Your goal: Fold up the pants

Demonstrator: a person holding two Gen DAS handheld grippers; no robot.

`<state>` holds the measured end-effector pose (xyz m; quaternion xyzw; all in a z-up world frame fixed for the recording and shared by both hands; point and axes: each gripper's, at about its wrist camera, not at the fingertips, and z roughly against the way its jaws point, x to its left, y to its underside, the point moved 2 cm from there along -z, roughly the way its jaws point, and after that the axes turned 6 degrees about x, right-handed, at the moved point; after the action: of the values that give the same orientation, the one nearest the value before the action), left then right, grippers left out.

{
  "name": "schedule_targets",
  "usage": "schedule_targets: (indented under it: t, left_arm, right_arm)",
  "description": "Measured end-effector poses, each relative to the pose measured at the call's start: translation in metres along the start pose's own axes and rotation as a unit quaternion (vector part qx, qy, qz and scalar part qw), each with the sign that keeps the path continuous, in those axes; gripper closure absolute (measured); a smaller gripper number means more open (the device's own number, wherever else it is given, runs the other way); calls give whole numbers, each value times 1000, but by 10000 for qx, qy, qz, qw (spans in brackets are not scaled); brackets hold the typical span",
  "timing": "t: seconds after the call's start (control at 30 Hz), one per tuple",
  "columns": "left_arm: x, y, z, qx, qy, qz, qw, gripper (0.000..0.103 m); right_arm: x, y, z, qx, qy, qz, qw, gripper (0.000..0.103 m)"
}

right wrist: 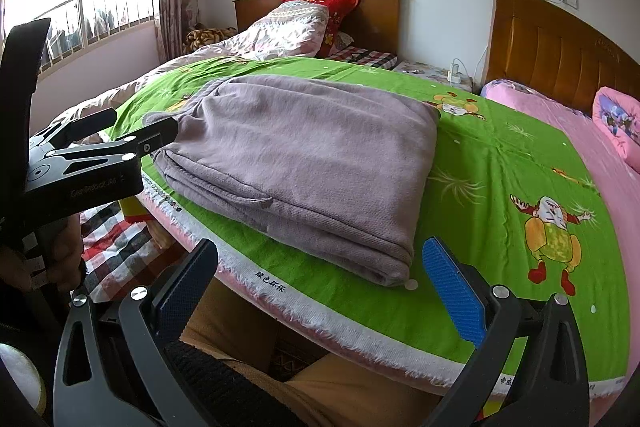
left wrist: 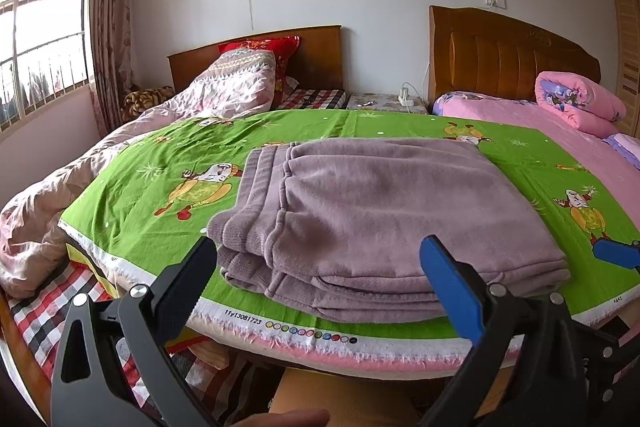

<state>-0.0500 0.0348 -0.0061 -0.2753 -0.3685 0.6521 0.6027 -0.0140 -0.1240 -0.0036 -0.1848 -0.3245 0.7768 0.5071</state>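
Note:
The mauve fleece pants (left wrist: pixel 384 219) lie folded into a thick stack on the green cartoon-print cloth (left wrist: pixel 136 187); they also show in the right wrist view (right wrist: pixel 296 163). My left gripper (left wrist: pixel 320 263) is open and empty, just in front of the stack's near edge. It also shows in the right wrist view (right wrist: pixel 128 131), at the stack's left edge. My right gripper (right wrist: pixel 320 263) is open and empty, near the stack's front right corner and the cloth's fringed edge (right wrist: pixel 320 311). One blue pad of the right gripper (left wrist: pixel 616 253) shows at the left wrist view's far right.
The cloth covers a raised surface between two beds. A crumpled pale quilt (left wrist: pixel 60 211) and red pillow (left wrist: pixel 264 51) lie left. A pink bed (left wrist: pixel 560 135) with a rolled pink quilt (left wrist: pixel 580 103) is right. A checked sheet (left wrist: pixel 44 307) lies below left.

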Motion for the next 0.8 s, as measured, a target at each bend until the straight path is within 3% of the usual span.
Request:
schedule_targets:
  t: [0.8]
  left_arm:
    - [1,1,-4,102,13,28,9999,1]
  right_arm:
    - [0,5,-3,37,3,5,10000,4]
